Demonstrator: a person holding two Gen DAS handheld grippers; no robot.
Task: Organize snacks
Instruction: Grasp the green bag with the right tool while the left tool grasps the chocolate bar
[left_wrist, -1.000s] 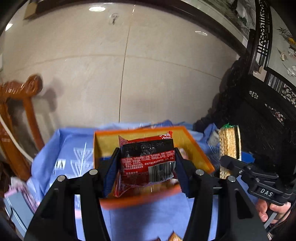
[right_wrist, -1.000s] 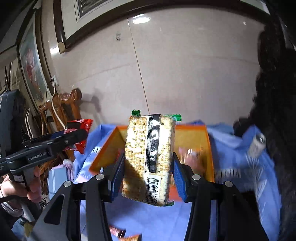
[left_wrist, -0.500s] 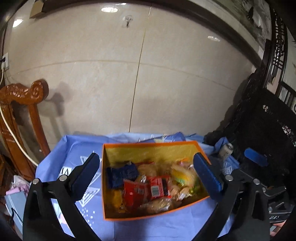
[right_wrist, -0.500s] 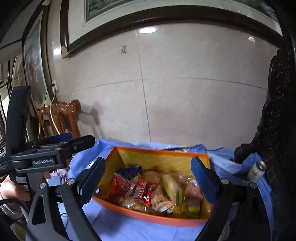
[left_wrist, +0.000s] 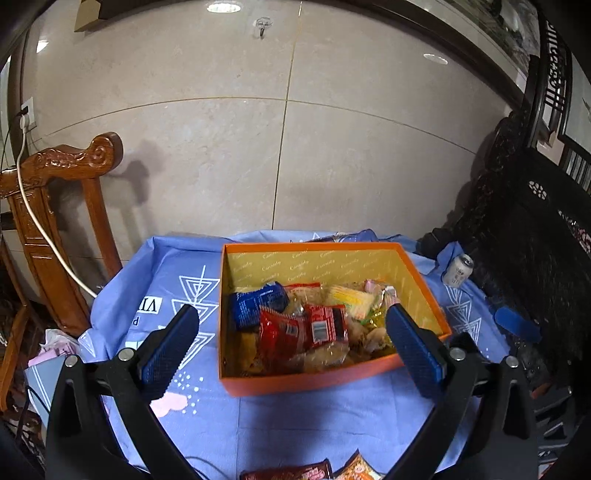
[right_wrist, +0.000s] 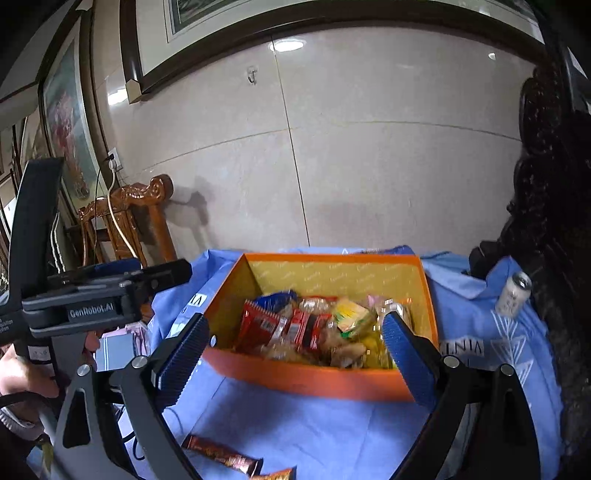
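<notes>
An orange box (left_wrist: 332, 380) (right_wrist: 314, 380) with a yellow inside stands on the blue cloth and holds several snack packets. Among them are a red packet (left_wrist: 282, 336) (right_wrist: 258, 325), a blue one (left_wrist: 255, 302) and a yellow one (left_wrist: 351, 299) (right_wrist: 351, 314). My left gripper (left_wrist: 291, 312) hangs open in front of the box with nothing between its pads. My right gripper (right_wrist: 295, 319) is also short of the box; its jaws are opening and nothing is between them. A brown-red bar (right_wrist: 221, 454) (left_wrist: 288, 472) and an orange packet (right_wrist: 277, 474) lie loose on the near cloth.
A small can (left_wrist: 458, 269) (right_wrist: 513, 295) stands on the cloth right of the box, by dark carved furniture (left_wrist: 535, 240). A wooden chair (left_wrist: 55, 206) (right_wrist: 129, 218) is at the left against the tiled wall. A hand (right_wrist: 22, 373) holds the left gripper's body.
A second ago the left gripper held a red packet and the right a cracker pack over the box. Both have let go and opened wide, and have drawn back from the box.
</notes>
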